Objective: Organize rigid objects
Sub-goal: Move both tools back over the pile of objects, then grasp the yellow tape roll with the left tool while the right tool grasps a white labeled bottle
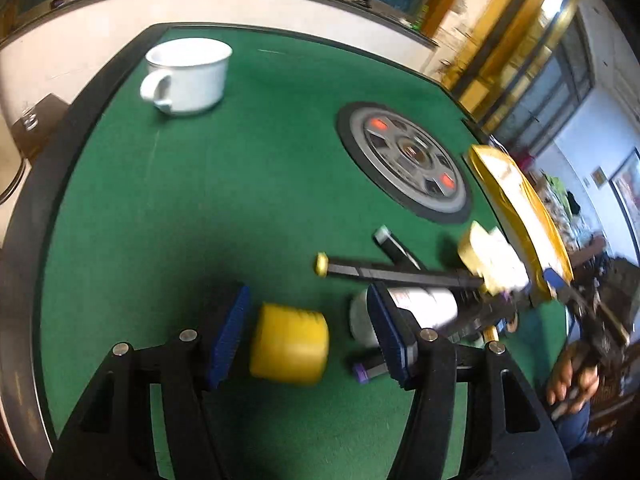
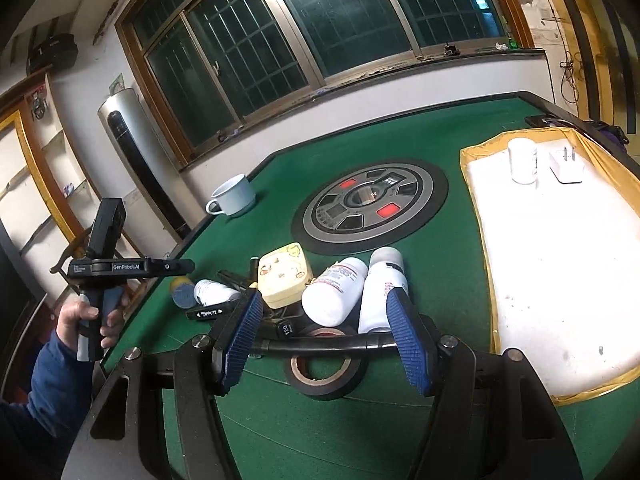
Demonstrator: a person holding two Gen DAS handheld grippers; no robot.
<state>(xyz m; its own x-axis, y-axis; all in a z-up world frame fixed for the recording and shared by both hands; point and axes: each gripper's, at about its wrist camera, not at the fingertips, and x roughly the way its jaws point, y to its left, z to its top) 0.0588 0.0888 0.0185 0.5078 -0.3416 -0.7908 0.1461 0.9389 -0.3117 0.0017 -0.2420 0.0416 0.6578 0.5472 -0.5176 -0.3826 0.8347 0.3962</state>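
The green felt table (image 2: 440, 152) carries a round grey-and-black control dial (image 2: 370, 206) set into its middle, and everything else is placed here from that dial. Between the dial and the near edge lies a cluster of small rigid things: a pale yellow square box with a cartoon print (image 2: 285, 276), a white plastic bottle with a red-and-blue label lying on its side (image 2: 336, 292) just right of the box, a second white bottle (image 2: 382, 288) touching it on its right, and a black roll of tape with a brown core (image 2: 326, 368) lying flat nearest the edge. A curved black bar (image 2: 320, 346) lies across the roll. Left of the box a smaller white bottle (image 2: 210, 291) lies beside a yellow cylinder with a blue end (image 2: 182, 290). The right gripper (image 2: 328, 336) hangs over the tape roll with its blue-padded jaws well apart, holding nothing; the pads touch none of the things. To the right of the dial sits a white tray with a yellow rim (image 2: 472, 208), with an upright white jar (image 2: 522, 160) and a white plug adapter (image 2: 566, 166) at its far end. Beyond the dial, to its left, stands a white ceramic mug (image 1: 188, 74). The left gripper (image 1: 308, 334), gripped by a hand (image 2: 86, 322) in a blue sleeve, is about half open around the yellow cylinder (image 1: 289, 346), which lies on the felt between the pads with a gap on either side.
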